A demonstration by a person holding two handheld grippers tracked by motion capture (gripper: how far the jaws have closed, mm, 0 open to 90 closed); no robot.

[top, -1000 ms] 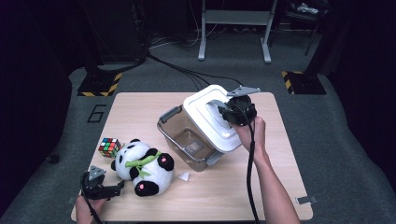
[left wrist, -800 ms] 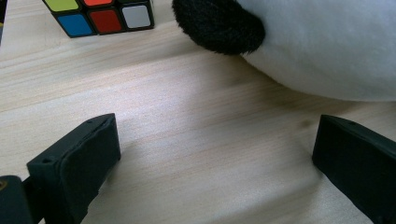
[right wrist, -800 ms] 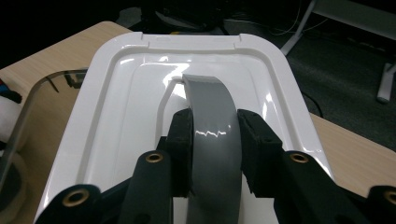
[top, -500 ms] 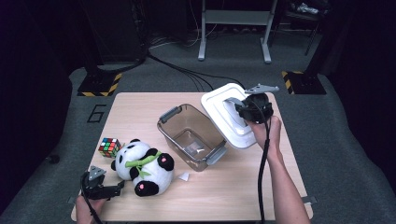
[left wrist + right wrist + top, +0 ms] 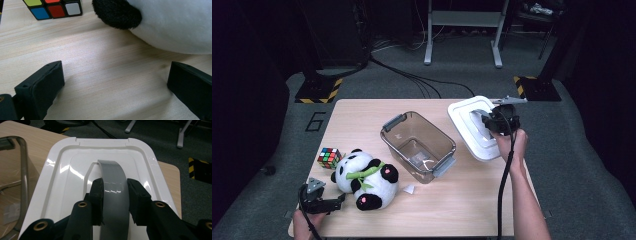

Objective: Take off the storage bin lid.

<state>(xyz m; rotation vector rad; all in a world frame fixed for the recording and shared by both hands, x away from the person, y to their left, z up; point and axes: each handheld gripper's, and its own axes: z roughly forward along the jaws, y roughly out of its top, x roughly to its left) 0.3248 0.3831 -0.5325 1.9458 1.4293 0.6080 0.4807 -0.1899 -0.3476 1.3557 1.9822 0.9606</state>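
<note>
- Two grippers are in your hands at the wooden table (image 5: 362, 107); start at the left side.
- Your left gripper (image 5: 323, 204) sits low at the near left corner, its jaws spread wide apart with only bare wood between them, as the left gripper view shows.
- Just ahead of it lies the plush panda (image 5: 364, 177), on its back near the front edge; its white body and a black paw fill the top of the left gripper view, close to the jaws but not touching them.
- The colour cube (image 5: 329, 157) stands just to the left of the panda's head.
- The clear bin (image 5: 418, 146) stands open at the middle of the table, turned at an angle, with grey handles at two ends.
- Your right gripper (image 5: 114, 191) is clamped on the grey handle (image 5: 112, 177) of the white lid (image 5: 472, 131).
- The lid is off the bin, just to its right near the right edge of the table; whether it rests flat on the wood cannot be told.
</note>
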